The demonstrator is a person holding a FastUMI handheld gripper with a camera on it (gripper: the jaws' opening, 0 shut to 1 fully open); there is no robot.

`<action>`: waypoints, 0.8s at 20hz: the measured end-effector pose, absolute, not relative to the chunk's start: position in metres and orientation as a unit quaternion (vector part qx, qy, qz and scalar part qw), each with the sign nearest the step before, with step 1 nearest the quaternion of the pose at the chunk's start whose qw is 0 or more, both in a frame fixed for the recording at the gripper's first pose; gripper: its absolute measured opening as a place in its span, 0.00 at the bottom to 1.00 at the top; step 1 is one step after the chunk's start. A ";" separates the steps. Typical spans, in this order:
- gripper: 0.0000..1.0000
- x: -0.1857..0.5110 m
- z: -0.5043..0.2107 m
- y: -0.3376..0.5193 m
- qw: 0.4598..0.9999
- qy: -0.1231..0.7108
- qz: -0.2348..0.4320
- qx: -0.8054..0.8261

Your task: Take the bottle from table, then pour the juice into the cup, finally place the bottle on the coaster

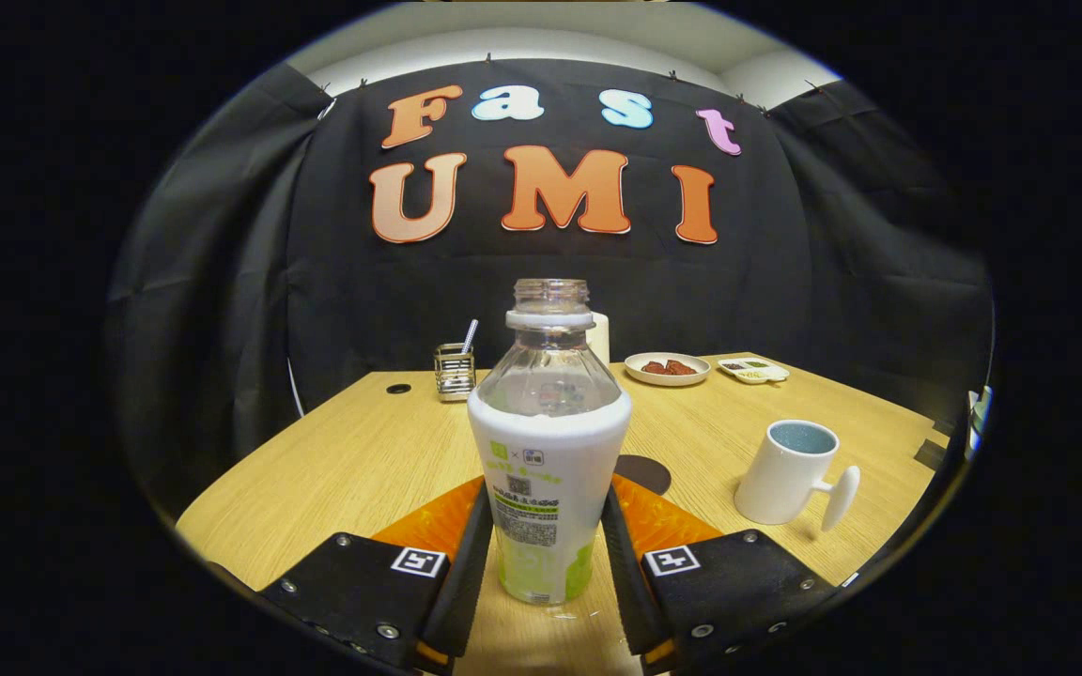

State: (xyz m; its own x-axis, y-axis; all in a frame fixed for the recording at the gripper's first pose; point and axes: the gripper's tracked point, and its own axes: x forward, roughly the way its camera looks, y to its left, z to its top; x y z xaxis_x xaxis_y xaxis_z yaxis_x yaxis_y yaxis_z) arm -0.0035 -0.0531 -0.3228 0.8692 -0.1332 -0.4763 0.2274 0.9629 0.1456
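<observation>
Between my tongs (546, 545): the open-necked bottle (546, 469), upright on the wooden surface (363, 460).
I have both fingers (468, 554) pressed against its labelled sides, holding it. Just behind it I see the dark coaster (649, 472); the white cup (790, 474) stands off to the right, well apart, with a plate (667, 369) and a small tray (753, 371) far beyond.

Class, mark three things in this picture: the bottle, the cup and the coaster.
bottle (541, 488): gripper view, on its white label, between the fingers.
cup (780, 474): gripper view, on its white side wall.
coaster (646, 472): gripper view, on the dark disc's visible part behind the bottle.
</observation>
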 end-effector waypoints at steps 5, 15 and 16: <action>0.59 0.005 -0.308 -0.055 0.957 0.220 -0.085 0.170; 0.58 0.025 -0.291 -0.082 0.907 0.192 -0.083 0.365; 0.58 0.027 -0.290 -0.084 0.900 0.188 -0.079 0.385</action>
State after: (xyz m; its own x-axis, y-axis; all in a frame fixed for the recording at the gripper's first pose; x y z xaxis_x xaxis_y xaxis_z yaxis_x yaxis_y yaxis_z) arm 0.0275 -0.0843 -0.2900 0.9170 0.0029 -0.3989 0.2867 0.6906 0.6640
